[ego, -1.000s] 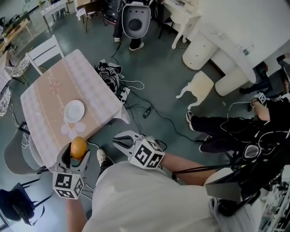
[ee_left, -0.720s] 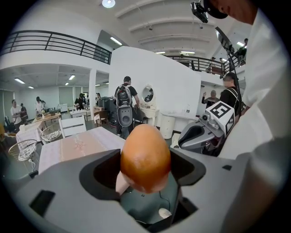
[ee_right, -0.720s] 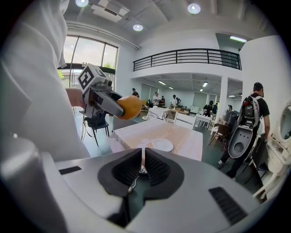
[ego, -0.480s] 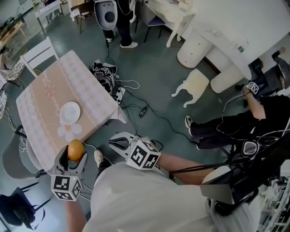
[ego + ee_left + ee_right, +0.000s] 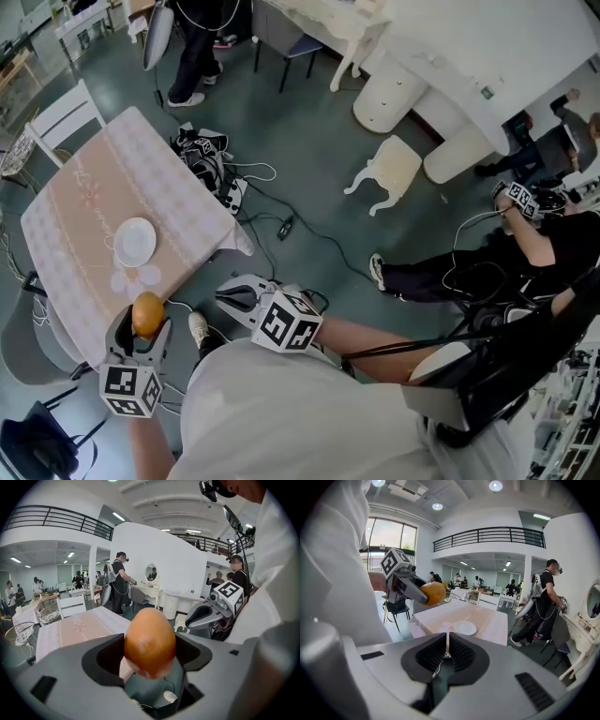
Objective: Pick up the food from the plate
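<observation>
A big hall: the table (image 5: 84, 216) carries a bare plate (image 5: 135, 241). The left gripper (image 5: 142, 325) clamps the orange (image 5: 147, 313), now drawn back past the table's near corner. The right gripper (image 5: 225, 293) has just closed its jaws on nothing. The pick-up looks done.

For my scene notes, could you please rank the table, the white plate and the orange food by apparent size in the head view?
1. table, by far largest
2. white plate
3. orange food in the left gripper
The food looks only slightly smaller than the plate and is nearer the camera, so their order is unsure.
</observation>
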The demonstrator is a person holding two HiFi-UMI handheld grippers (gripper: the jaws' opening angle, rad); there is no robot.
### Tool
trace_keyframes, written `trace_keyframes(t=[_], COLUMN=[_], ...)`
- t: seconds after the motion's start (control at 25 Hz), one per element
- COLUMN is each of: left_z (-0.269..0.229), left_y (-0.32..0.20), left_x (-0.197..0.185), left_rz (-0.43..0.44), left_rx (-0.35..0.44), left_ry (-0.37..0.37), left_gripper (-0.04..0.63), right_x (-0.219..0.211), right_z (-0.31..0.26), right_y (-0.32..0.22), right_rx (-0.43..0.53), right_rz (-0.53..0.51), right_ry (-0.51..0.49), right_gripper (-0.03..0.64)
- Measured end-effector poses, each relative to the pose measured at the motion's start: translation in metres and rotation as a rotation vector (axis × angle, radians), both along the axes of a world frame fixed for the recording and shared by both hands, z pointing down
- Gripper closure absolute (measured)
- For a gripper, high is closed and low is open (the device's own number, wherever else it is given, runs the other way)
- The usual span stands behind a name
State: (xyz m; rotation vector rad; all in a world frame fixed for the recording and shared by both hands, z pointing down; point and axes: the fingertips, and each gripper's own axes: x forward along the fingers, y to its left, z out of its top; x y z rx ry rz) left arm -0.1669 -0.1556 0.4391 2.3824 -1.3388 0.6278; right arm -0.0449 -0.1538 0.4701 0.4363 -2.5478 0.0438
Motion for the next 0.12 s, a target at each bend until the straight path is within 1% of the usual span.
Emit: trace_keyframes(t=[0.12], left_z=[0.0008], left_y=[-0.0121], left_x=[-0.0043], left_rz=[0.008], left_rx=[-0.004], left_ry=[-0.014], left_gripper=[0.258], right_x=[-0.0027], right_z=[-0.0024], right_y=[-0.0095], right_rx=[0.000], right_rz=[0.011], right_ry=[-0.006], right_gripper=[0.588])
